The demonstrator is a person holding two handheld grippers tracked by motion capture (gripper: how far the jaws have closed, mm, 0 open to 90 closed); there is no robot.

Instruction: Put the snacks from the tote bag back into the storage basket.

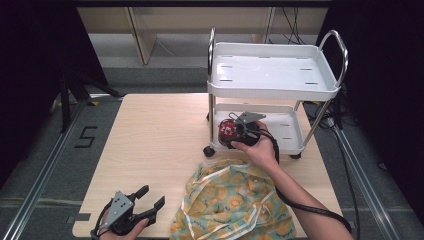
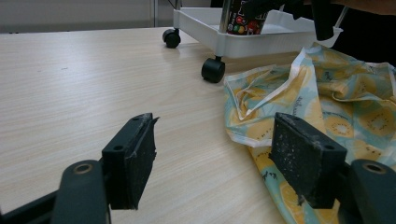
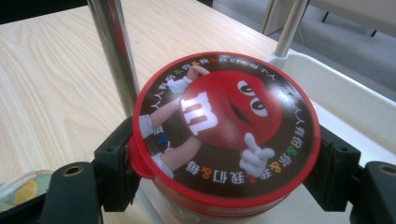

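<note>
A round candy tub with a red cartoon lid (image 3: 226, 128) sits between the jaws of my right gripper (image 3: 226, 172), which is shut on its sides. In the high view that gripper (image 1: 240, 131) holds the tub (image 1: 228, 131) at the left front of the lower shelf (image 1: 290, 131) of a small white cart. My left gripper (image 1: 150, 199) rests open near the table's front left edge; its jaws (image 2: 212, 158) have bare table between them. A yellow and teal fruit-print cloth (image 1: 232, 200) lies crumpled just right of it, also under the right jaw as cloth (image 2: 327, 102).
The white two-shelf cart (image 1: 272, 67) with chrome posts and black casters (image 2: 213, 70) stands on the wooden table (image 1: 155, 135) at the back right. One chrome post (image 3: 112, 51) rises close beside the tub. A black cable (image 1: 300, 205) trails along the right forearm.
</note>
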